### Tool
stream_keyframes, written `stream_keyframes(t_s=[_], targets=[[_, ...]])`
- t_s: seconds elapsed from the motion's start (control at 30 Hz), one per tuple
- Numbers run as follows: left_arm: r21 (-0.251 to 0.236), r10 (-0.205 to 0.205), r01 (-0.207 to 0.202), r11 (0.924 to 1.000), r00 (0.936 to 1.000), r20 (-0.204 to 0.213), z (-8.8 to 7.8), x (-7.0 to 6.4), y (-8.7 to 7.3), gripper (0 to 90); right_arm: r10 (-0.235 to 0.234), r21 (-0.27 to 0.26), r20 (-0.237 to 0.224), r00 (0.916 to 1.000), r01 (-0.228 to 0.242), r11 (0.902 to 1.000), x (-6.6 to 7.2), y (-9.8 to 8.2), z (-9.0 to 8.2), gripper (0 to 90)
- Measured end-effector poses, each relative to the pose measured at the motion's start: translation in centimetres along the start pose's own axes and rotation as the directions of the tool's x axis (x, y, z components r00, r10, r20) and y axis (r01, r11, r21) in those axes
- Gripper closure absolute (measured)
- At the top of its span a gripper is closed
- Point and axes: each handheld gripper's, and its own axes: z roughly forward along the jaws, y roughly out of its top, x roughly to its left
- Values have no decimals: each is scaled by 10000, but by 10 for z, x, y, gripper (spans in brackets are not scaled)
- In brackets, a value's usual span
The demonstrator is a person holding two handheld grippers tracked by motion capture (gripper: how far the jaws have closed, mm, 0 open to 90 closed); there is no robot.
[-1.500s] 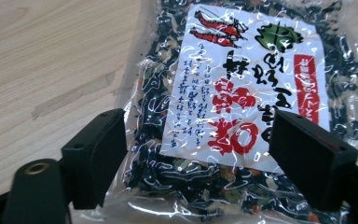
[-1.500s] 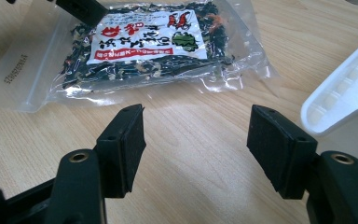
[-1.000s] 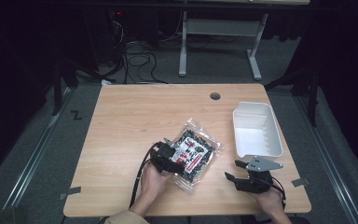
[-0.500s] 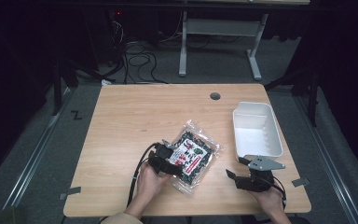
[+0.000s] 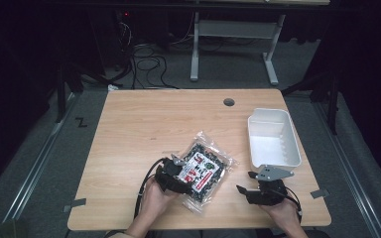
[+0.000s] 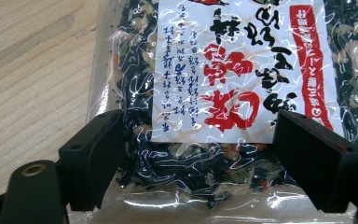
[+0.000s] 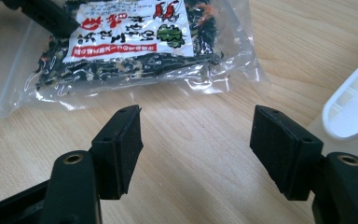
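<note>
While the left gripper (image 5: 172, 174) is parked at the near left edge of the snack bag (image 5: 204, 169), its jaws are seen spread wide in the left gripper view, one on either side of the bag's lower end. The clear plastic and dark dried bits are framed between the two black pads (image 6: 95, 156), but a firm squeeze can't be made out; the pads look set just beside the bag's edges rather than pressed into it, so nothing is counted as gripped.

The right gripper (image 5: 258, 192) is held low over bare wood near the front right of the table (image 5: 144, 119), well apart from the bag. Its jaws are also wide open, and nothing is caught between them, just table surface seen through the gap in the right gripper view.

The bag is laid flat on the table, tilted diagonally, a bit right of centre and toward the near edge. A white label with red and black print (image 6: 242, 60) is stuck across its top face.

A white plastic tub (image 5: 273, 138) is parked at the right side of the table, beyond the right gripper, and its rim (image 7: 354, 112) is caught at the edge of the right gripper view. A small round cable hole (image 5: 228, 102) is cut near the far edge. Nothing is placed between either gripper and the bag.
</note>
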Motion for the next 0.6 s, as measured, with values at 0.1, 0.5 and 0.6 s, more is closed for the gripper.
stream_keyframes(t_s=[0.1, 0.5, 0.6], targets=[[102, 151, -152, 9998, 9998, 89, -2, -1, -2, 178, 147, -27, -106, 9998, -148, 9999, -3, 2, -1, 325], [317, 702, -718, 9969, 9963, 500, -8, -6, -10, 177, 230, 426, -220, 9995, -220, 9989, 4, 10, 8, 291], [257, 788, -804, 9964, 9953, 569, -11, -8, -15, 176, 219, 560, -276, 9994, -203, 9982, 4, 14, 11, 301]])
